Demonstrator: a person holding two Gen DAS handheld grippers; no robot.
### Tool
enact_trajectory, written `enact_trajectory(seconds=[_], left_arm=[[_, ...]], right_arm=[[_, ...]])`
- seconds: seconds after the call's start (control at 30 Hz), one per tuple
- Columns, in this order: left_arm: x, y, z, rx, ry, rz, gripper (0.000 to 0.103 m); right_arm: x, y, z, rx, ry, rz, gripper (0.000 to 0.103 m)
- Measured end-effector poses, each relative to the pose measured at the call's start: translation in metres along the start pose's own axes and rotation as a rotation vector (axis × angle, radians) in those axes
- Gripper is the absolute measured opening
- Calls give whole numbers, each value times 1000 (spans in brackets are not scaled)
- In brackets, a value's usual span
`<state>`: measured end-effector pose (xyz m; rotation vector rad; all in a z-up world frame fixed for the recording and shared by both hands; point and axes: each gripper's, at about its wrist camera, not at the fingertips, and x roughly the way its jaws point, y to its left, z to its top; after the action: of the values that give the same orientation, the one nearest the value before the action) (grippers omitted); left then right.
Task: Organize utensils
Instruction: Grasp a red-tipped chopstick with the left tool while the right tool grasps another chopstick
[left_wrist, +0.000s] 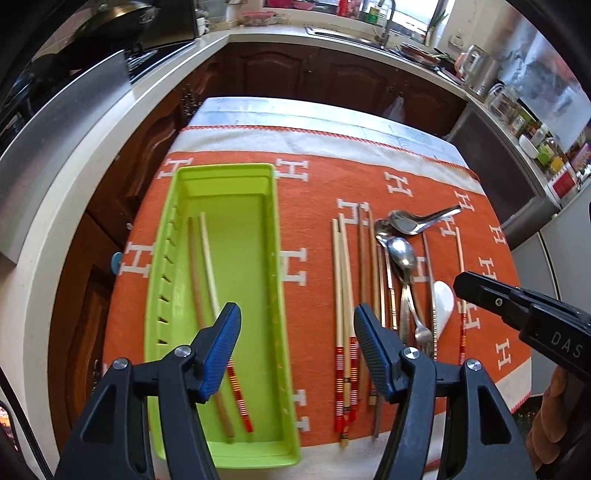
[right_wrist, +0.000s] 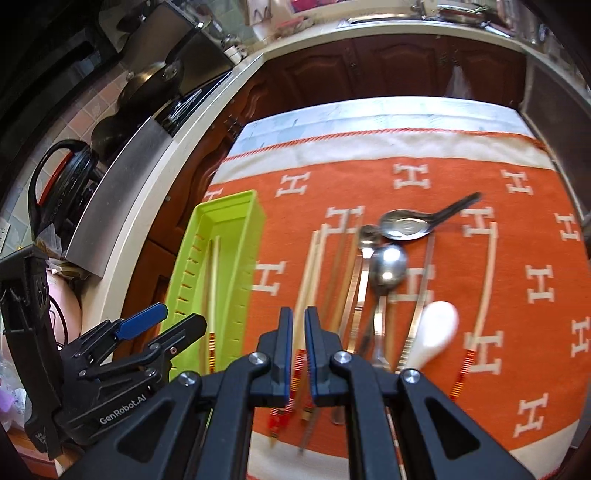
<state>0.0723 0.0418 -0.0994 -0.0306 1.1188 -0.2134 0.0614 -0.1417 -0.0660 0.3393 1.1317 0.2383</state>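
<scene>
Chopsticks (right_wrist: 312, 273) are lying on the cloth (right_wrist: 480, 184), running six to twelve o'clock under the right gripper (right_wrist: 299, 354), nearer with jaws nearly together and empty, while the left gripper (left_wrist: 295, 354) is hanging apart, empty, over the tray (left_wrist: 258, 295).

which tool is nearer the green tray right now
Left. The left tool hangs open right above the green tray, one finger over its inside where two chopsticks lie. The right tool, shut and empty, is off to the side above the loose chopsticks on the cloth.
</scene>
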Motion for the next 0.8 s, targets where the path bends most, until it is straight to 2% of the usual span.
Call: enact_trajectory(seconds=[0.2,0.4,0.5,0.57,0.8], left_arm=[[19,-22,-2,23,54,-47,59],[47,-43,-2,46,115,-70,41],[63,-48,-1,46,143,-53,29],[73,-47,0,39,164,-35,14],[94,-42,4,37,189,32,11]], right_arm=[[-14,-39,-6,49,-33,-40,8],[-18,-82,-9,115,-49,-72,8],[-15,-99,-11,138,-45,-87,8],[-11,-111,-12,148,-38,-96,8],[9,-144,-18,184,7,-101,8]])
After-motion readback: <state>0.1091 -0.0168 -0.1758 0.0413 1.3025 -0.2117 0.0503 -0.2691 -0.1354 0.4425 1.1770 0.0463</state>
